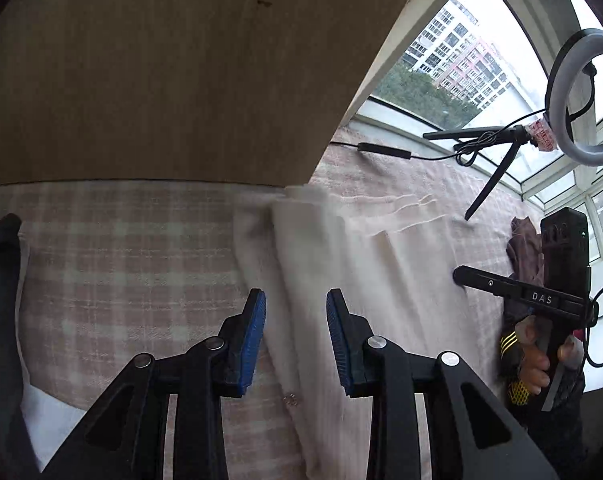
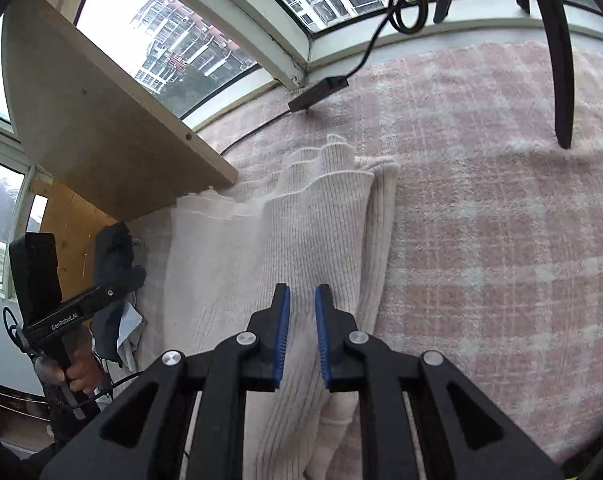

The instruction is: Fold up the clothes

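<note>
A cream ribbed knit garment (image 1: 341,264) lies folded into a long strip on the pink plaid sheet (image 1: 121,264). My left gripper (image 1: 296,304) hovers over the strip's left edge, open, with nothing between its blue pads. In the right wrist view the same garment (image 2: 261,248) runs from the wooden board towards me. My right gripper (image 2: 302,294) is above its right half, jaws a narrow gap apart. Ribbed fabric shows through the gap, but the pads do not pinch it. The right gripper (image 1: 541,300), held by a hand, shows at the garment's right side. The left gripper (image 2: 73,314) shows at far left.
A wooden board (image 1: 161,80) stands along the bed's far side. A ring light (image 1: 581,96) on a tripod stands on the sheet by the window, with its cable controller (image 1: 385,151) lying nearby. A brown garment (image 1: 525,248) and dark clothes (image 2: 117,264) lie at the bed's edges.
</note>
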